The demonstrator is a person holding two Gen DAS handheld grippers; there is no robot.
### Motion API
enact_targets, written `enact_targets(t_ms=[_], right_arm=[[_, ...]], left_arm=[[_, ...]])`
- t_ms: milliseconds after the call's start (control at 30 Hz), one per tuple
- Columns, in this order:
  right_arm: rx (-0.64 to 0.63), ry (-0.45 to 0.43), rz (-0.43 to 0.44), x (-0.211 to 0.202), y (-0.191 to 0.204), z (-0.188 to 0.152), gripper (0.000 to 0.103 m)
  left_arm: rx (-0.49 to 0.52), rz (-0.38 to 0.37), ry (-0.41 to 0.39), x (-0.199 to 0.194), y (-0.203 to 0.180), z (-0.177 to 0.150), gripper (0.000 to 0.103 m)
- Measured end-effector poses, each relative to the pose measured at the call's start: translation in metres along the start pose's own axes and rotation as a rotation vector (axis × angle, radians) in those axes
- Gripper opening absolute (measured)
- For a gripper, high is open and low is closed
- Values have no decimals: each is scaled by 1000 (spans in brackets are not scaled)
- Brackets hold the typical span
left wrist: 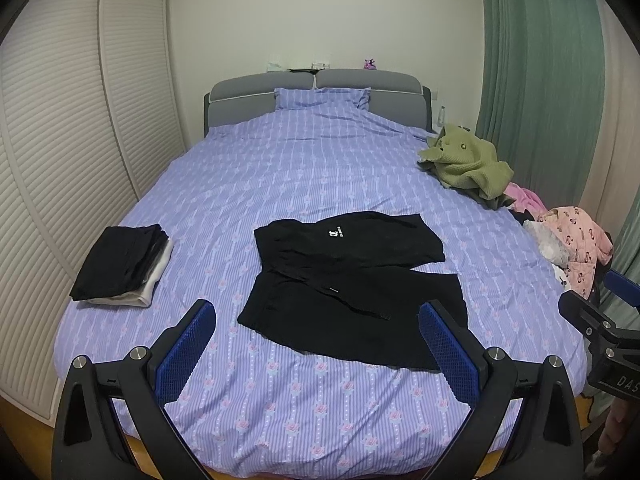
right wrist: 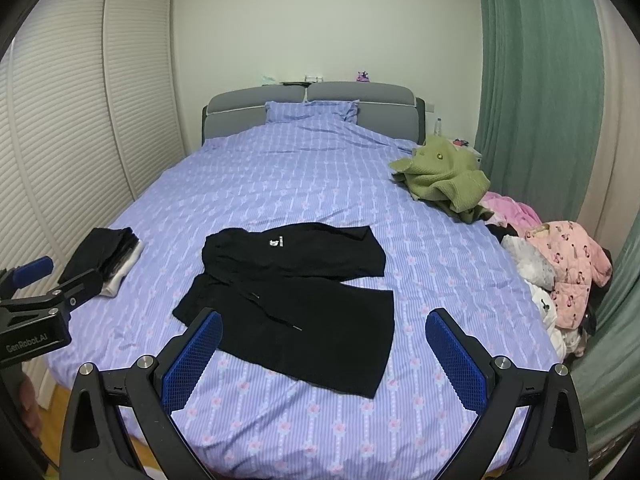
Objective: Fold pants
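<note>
We see black shorts (left wrist: pixel 352 292) spread flat on the purple striped bedspread (left wrist: pixel 320 168), both legs open, a small white logo on the far leg and a drawstring with pale tips trailing across the near leg. The cloth lies smooth, with only light creases near the waist.

The waistband sits on the left and the 2 leg openings point right, so the long axis runs across the bed, roughly parallel to its foot edge. A narrow wedge of bedspread shows between the legs at the right.

Our left gripper (left wrist: pixel 320 320) hangs above the near edge of the shorts with its blue fingers (left wrist: pixel 188 344) spread wide, gripping nothing; its right finger overlaps the near leg's hem in that view. Our right gripper (right wrist: pixel 324 328) is likewise spread wide and empty, the left finger over the waist corner of the shorts (right wrist: pixel 292 300), the right finger over bare bedspread beyond the hem.

A folded stack of clothes (left wrist: pixel 124 264) lies to the left, a green sweater (left wrist: pixel 468 164) and a pink jacket (left wrist: pixel 576 244) at the right edge.
</note>
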State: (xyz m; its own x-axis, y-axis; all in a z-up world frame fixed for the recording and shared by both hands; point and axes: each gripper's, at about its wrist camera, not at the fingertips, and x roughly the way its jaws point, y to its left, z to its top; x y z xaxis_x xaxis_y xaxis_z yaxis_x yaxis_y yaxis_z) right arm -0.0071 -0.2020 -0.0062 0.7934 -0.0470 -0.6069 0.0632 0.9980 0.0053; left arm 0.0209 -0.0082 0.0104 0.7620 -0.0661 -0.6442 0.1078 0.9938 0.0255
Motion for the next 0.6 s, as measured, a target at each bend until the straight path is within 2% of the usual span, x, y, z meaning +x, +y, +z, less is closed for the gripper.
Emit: enact_targets(t_ms=[600], right_arm=[[3,5,-1,1,-5,-3,103]], left_arm=[[-3,-5,13,6,-6,5,103]])
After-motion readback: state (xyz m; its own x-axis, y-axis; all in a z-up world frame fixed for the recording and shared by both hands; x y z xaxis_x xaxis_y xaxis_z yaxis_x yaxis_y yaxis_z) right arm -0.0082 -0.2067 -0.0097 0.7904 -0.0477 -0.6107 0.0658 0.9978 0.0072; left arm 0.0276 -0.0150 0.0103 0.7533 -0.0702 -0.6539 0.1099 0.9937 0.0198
